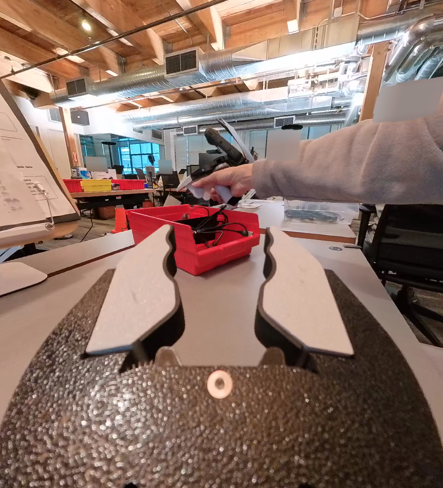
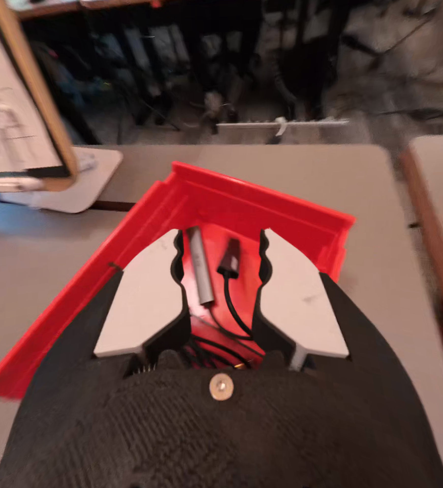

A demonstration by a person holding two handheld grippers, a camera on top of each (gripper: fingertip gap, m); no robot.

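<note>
**Both grippers open at the red bin**

Jaws stand wide apart on both grippers, holding nothing. The left gripper (image 1: 219, 253) hovers low over the grey table (image 1: 56, 311), just short of the red bin (image 1: 215, 253). The right gripper (image 2: 220, 253), held in a person's hand (image 1: 228, 182), points down into the bin, above a grey stick-shaped adapter (image 2: 202, 272) and a black plug (image 2: 229, 260) on its black cable (image 2: 231, 303). A document stand (image 1: 9, 169) rises left of the bin.
</note>
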